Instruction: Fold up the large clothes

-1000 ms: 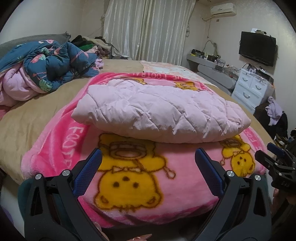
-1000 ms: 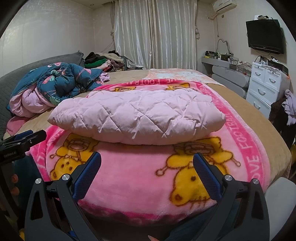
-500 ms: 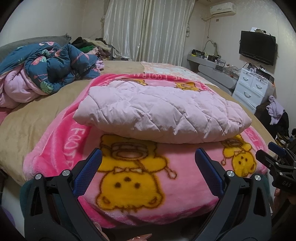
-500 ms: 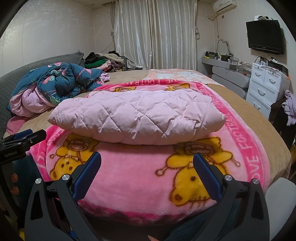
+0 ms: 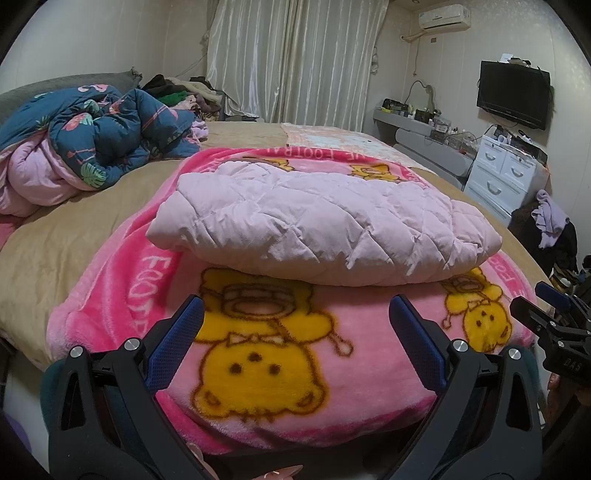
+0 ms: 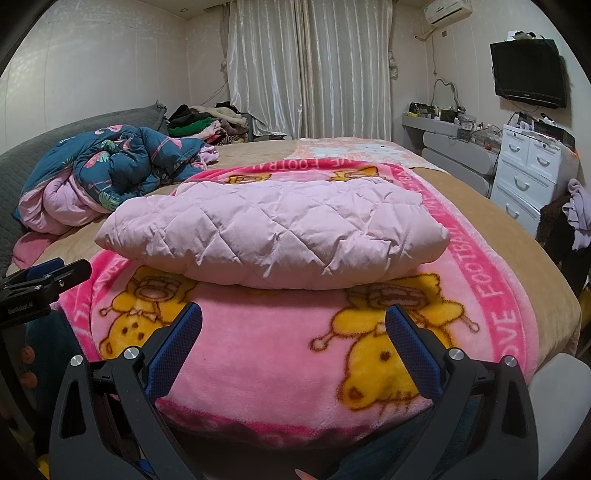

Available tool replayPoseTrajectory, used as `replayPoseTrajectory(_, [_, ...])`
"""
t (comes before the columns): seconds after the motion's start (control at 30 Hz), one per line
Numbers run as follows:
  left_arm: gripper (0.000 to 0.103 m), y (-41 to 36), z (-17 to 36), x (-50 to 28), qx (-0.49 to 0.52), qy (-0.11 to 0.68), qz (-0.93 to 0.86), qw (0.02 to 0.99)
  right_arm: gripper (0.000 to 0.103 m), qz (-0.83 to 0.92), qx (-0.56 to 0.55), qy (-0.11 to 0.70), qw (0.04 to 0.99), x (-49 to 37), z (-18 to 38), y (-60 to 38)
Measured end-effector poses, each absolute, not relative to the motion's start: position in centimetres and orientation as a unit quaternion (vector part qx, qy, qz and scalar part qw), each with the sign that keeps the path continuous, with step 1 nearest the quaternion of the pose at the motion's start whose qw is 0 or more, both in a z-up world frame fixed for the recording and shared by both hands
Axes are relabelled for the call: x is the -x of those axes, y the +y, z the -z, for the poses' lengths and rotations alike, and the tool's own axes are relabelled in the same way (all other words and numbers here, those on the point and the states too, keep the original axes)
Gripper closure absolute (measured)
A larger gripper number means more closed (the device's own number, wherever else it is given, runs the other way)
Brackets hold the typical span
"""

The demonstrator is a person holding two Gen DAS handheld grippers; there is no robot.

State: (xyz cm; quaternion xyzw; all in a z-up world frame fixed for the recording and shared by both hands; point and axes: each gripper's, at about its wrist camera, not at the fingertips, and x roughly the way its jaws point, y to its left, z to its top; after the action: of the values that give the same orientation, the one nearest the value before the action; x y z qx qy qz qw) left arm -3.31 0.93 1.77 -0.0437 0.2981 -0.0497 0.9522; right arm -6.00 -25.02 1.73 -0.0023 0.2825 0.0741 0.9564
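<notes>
Definitely a lived-in home bedroom. Big bed (image 6: 524, 236) with a tan cover and a pink cartoon blanket (image 6: 280, 354) front and centre, rumpled floral duvet (image 6: 110, 166) at 10 o'clock, shiny curtains (image 6: 310, 70) at 12, wall TV (image 6: 528, 72) and white drawers (image 6: 532, 166) at 2, air conditioner (image 5: 445, 16) up top.

Both wrist views face up the bed (image 5: 66, 236) from its foot (side by side, seemingly), sharing the quilted jacket (image 6: 273, 236).
</notes>
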Motion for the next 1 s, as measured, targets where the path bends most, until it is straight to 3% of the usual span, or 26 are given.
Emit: replayPoseTrajectory(1.0, [0.009,1.43,-1.69,3.1,0.037,0.297,0.052,0.953,0.004,-0.076,0.008,0.283,0.956,5.69,-1.49,-24.56])
